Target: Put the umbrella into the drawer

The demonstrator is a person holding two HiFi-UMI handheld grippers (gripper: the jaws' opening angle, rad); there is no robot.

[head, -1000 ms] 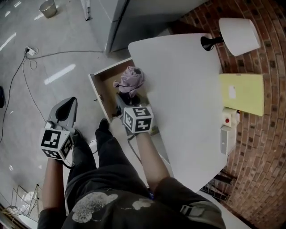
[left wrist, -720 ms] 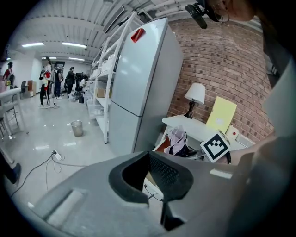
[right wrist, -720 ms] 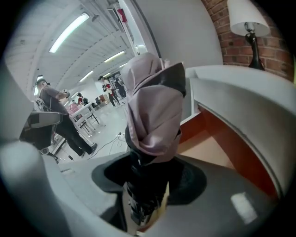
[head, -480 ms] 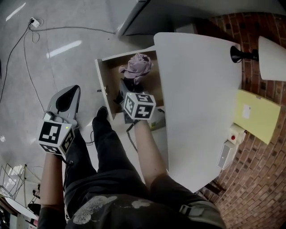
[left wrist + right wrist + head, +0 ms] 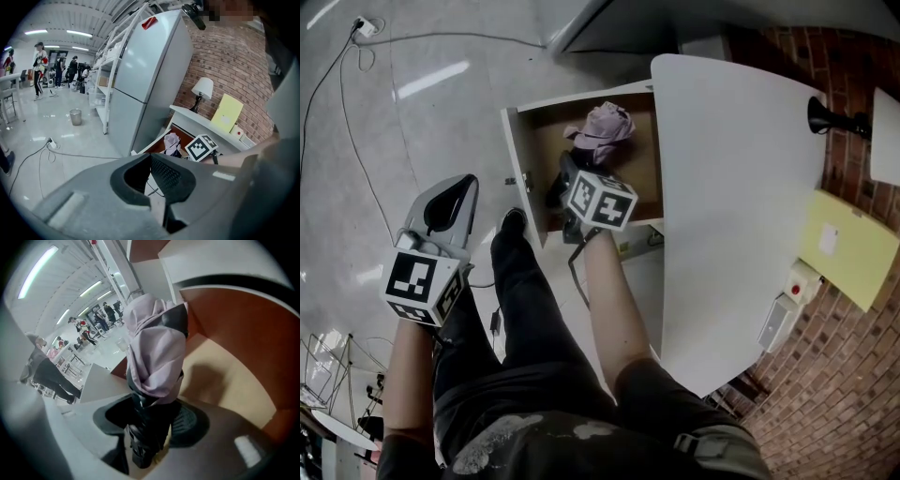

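Observation:
A folded lilac umbrella [image 5: 605,131] with a black handle hangs inside the open wooden drawer [image 5: 546,141] under the white table top [image 5: 731,178]. My right gripper [image 5: 574,178] is shut on its black handle. In the right gripper view the umbrella [image 5: 157,352] points into the drawer, above the drawer's pale floor [image 5: 225,380], with the handle pinched in my right gripper [image 5: 150,427]. My left gripper [image 5: 467,183] hangs over the floor left of the drawer, jaws together and nothing in them. From the left gripper view, my left gripper [image 5: 151,157] faces the drawer [image 5: 161,140] and umbrella [image 5: 171,140].
On the table stand a lamp [image 5: 834,117], a yellow folder [image 5: 848,248] and a white box with a red button [image 5: 783,309]. A cable [image 5: 356,75] runs over the shiny floor. A tall grey cabinet [image 5: 145,84] stands behind the drawer. My legs stand just before the drawer.
Both grippers have sunk. The right one has carried the umbrella down from above the drawer's edge into the drawer. The left gripper stays shut and empty.

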